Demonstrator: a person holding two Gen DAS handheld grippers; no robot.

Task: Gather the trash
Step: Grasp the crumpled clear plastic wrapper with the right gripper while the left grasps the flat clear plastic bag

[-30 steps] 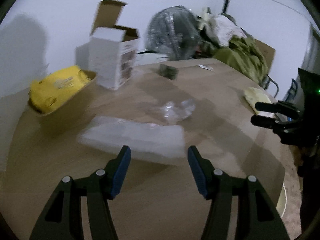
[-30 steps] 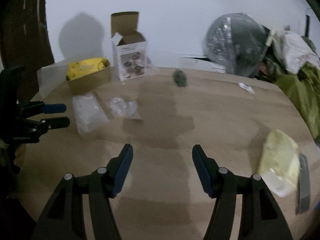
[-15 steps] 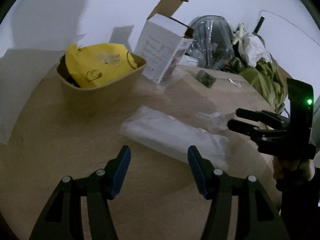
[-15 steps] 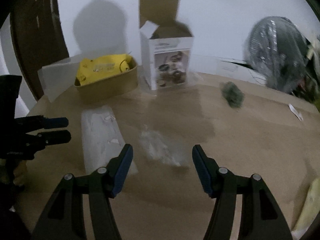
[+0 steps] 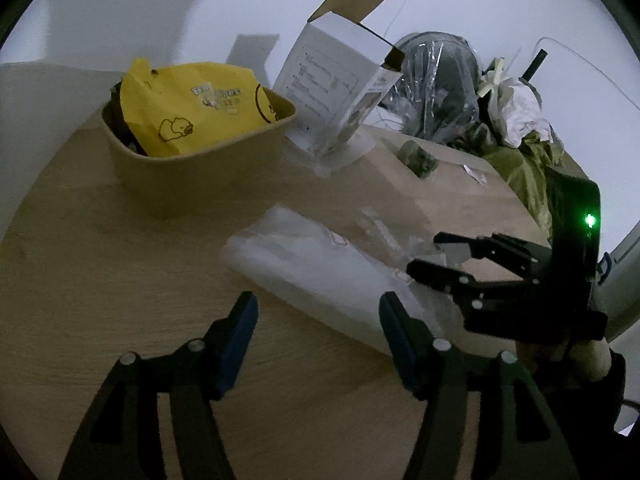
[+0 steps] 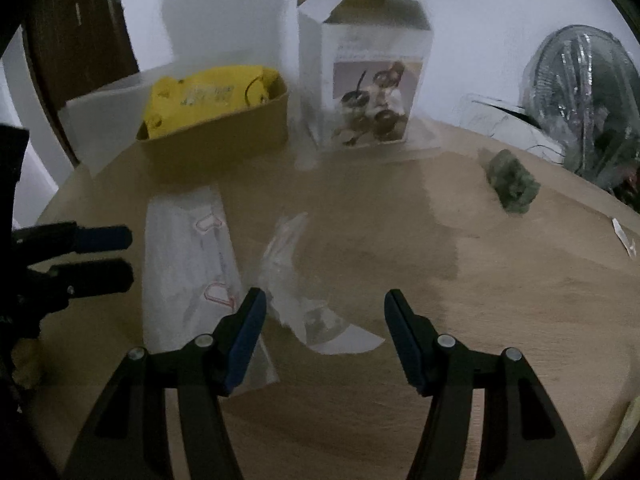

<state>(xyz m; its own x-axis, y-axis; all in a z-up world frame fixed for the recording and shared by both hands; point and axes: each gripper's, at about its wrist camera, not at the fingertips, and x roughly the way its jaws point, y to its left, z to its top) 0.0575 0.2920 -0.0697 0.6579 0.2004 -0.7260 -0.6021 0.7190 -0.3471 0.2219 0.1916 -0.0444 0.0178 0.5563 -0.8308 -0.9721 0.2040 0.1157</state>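
A flat clear plastic bag (image 5: 320,268) is seen lying on the wooden table (image 5: 100,280), in front of the tan bin (image 5: 200,176) that already holds a yellow packet (image 5: 192,108). Just beside the bag, on its right in the right wrist view, a smaller crumpled clear wrapper (image 6: 292,280) lies on the wood. The left gripper (image 5: 318,320) is held over the near edge of the bag, its jaws opening, with nothing between them. The right gripper (image 6: 325,320) is held low over the crumpled wrapper, jaws apart and empty; the wrapper's lower end lies between the fingers, unpinched. The two grippers are close together over the same patch, so a collision is judged likely if both close in at once. The thin film is flat against the table and may slide or be missed by the pads. The bag and wrapper touch or overlap, so one could be dragged along with the other. Farther back stand an open white carton (image 6: 368,80), a small green lump (image 6: 512,184), a paper scrap (image 6: 624,236) and a fan wrapped in plastic (image 6: 580,100).
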